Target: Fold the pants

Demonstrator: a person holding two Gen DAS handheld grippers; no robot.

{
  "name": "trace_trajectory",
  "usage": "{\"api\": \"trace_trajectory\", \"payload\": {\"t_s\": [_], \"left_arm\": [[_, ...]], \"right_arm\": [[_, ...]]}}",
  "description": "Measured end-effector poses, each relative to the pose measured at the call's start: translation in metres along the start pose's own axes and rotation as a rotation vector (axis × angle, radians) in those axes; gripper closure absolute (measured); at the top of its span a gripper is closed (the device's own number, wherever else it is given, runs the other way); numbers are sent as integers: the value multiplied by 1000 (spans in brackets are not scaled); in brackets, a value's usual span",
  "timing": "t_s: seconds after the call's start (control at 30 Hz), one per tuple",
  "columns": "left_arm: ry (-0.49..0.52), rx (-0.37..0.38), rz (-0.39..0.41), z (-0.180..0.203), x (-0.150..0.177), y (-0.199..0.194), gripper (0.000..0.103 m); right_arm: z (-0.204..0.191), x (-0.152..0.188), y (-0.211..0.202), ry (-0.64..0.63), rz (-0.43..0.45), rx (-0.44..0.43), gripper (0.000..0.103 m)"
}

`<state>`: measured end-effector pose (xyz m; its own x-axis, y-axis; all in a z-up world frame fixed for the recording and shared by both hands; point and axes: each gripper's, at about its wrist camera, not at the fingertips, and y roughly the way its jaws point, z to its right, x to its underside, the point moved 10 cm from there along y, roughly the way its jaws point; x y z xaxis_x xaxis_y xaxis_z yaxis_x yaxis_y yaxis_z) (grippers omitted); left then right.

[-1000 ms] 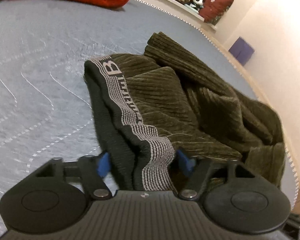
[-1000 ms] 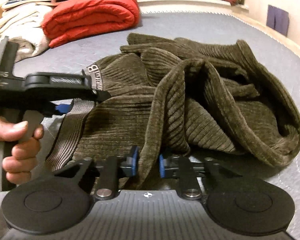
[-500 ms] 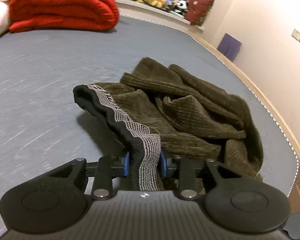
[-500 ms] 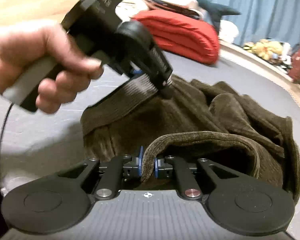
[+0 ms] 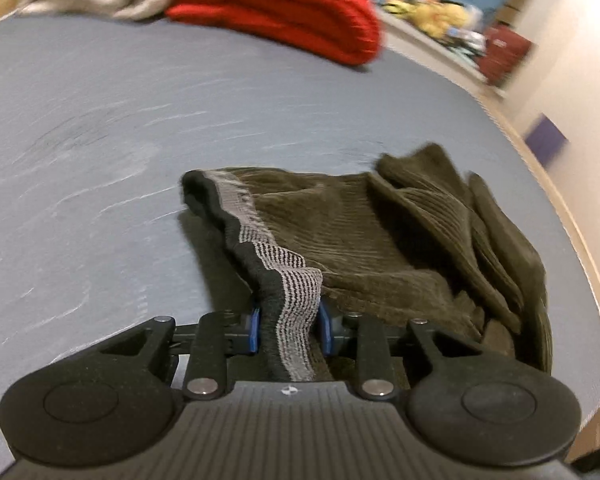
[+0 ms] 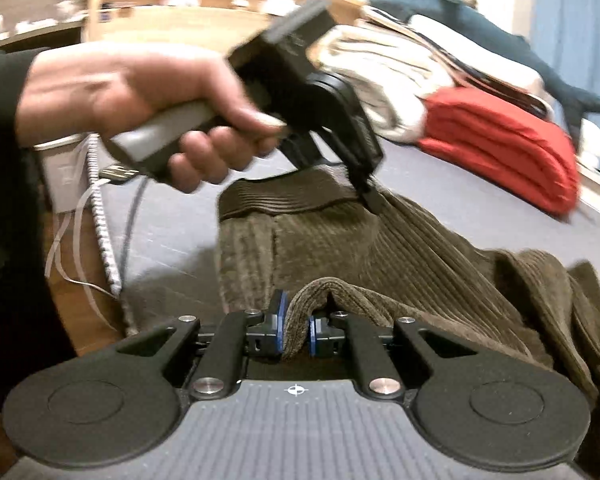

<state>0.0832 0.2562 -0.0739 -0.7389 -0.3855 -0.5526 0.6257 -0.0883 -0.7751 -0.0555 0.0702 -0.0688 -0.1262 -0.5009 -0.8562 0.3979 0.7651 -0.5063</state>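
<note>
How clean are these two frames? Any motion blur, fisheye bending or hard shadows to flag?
Left wrist view: the folded red blanket and far shelf smear sideways, the olive corduroy pants stay fairly crisp and cast a soft shadow on the grey mattress, whose edge bows. Right wrist view: the hand holding the left gripper is blurred, and warm indoor light throws no glare.

Two close wrist views face down — sharing the pants [image 5: 380,240].

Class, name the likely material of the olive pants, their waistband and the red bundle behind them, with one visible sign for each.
Pants: corduroy-like ribbed fabric, soft and matte; raised parallel cords show.
Waistband: probably knitted elastic; fine grey and black striped weave.
Red bundle: apparently padded fabric, perhaps a quilt; thick rounded folds, though blurred.
</note>
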Motion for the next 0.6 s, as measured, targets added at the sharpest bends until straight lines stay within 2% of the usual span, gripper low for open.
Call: {"api": "trace_trajectory", "payload": {"t_s": [0.1, 0.2, 0.23, 0.3, 0.33, 0.37, 0.4, 0.43, 0.5, 0.6], "left_arm": [[-13, -56, -17, -10, -6, 2, 72], [15, -130, -55, -10, -5, 8, 58], [18, -165, -45, -13, -6, 7, 49], [34, -238, 9, -13, -17, -2, 41], [55, -286, 44, -12, -25, -9, 35], [68, -320, 77, -13, -30, -18, 30], [70, -326, 113, -9, -37, -26, 30], [61, -302, 136, -4, -42, -31, 30], [27, -202, 146, 13, -45, -36, 30], [33, -79, 140, 49, -46, -41, 33]], "right_arm": [[-12, -6, 8, 0, 18, -37, 92], [-7, -5, 18, 44, -4, -18, 88], [-3, -2, 21, 77, -34, -9, 83], [-3, 1, 28, 128, -80, -25, 73], [-3, 2, 24, 135, -93, -41, 63], [-4, 1, 21, 132, -101, -56, 61], [-4, 0, 13, 124, -97, -62, 60], [-4, -3, 6, 119, -85, -56, 60], [4, -7, -12, 136, -54, -56, 60], [44, -13, -50, 245, 9, -6, 59]]}}
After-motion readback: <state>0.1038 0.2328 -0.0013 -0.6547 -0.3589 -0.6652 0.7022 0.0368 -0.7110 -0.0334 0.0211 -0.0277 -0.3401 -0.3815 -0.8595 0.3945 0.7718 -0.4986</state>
